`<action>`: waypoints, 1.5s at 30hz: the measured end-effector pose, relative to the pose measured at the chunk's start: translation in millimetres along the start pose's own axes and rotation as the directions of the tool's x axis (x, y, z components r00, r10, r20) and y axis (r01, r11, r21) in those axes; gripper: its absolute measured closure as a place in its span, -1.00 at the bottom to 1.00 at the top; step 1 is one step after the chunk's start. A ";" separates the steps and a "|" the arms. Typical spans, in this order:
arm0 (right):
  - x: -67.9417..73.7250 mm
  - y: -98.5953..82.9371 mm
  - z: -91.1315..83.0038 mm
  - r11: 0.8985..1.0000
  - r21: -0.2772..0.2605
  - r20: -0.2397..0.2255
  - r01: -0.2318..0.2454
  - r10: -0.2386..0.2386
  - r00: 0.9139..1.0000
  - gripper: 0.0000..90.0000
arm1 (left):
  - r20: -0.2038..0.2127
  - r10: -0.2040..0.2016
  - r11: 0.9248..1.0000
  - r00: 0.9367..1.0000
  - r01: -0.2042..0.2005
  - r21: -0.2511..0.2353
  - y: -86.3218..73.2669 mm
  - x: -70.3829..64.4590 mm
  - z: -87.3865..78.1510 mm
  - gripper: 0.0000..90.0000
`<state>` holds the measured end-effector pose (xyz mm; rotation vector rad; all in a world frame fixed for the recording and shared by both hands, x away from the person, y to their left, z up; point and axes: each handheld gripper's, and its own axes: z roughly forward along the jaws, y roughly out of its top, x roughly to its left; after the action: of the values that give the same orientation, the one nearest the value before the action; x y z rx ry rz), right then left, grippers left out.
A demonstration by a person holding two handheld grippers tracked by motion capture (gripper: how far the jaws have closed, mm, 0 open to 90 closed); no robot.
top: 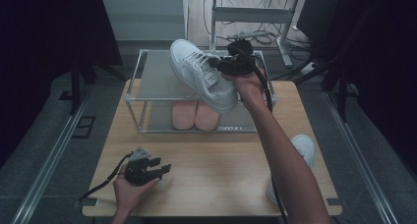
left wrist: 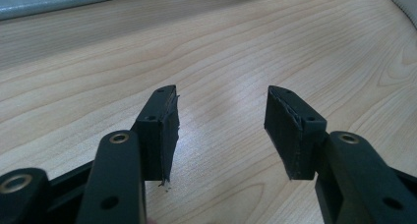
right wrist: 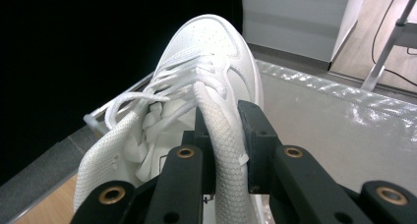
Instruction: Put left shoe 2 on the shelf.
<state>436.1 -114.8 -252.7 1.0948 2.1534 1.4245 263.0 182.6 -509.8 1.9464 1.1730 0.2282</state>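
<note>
One wooden table (top: 206, 165) carried a two-tier metal-framed shoe rack (top: 142, 94) at its far side, with a pair of pink slippers (top: 195, 115) lying on the lower shelf. Above the rack's top shelf a white sneaker (top: 201, 74) hung tilted, toe pointing away from the person, pinched by its collar rim between the jaws of the right gripper (right wrist: 223, 135). Near the table's front left edge the left gripper (left wrist: 221, 121) rested with its jaws spread apart over bare wood, holding nothing.
</note>
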 end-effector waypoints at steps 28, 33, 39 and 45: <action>-14.0 16.9 51.6 0.990 -0.009 0.123 -0.144 0.144 0.982 0.78 | 0.006 0.006 1.000 1.000 -0.006 0.000 0.2 0.7 0.0 0.05; -14.9 22.8 66.9 0.985 -0.011 0.132 -0.173 0.173 0.976 0.78 | 0.014 0.004 1.000 1.000 -0.004 -0.005 0.1 -0.1 0.1 0.05; -15.7 27.4 84.6 0.978 -0.010 0.159 -0.208 0.207 0.965 0.77 | 0.016 0.004 1.000 1.000 -0.004 -0.009 0.1 -0.2 -0.9 0.05; -22.4 25.0 97.7 0.969 -0.010 0.213 -0.247 0.244 0.946 0.77 | 0.018 0.004 1.000 1.000 -0.003 -0.015 0.2 0.0 -1.6 0.05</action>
<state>523.4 -65.1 -276.6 1.4934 1.9350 1.3202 262.3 183.4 -508.7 1.9338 1.1530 0.2201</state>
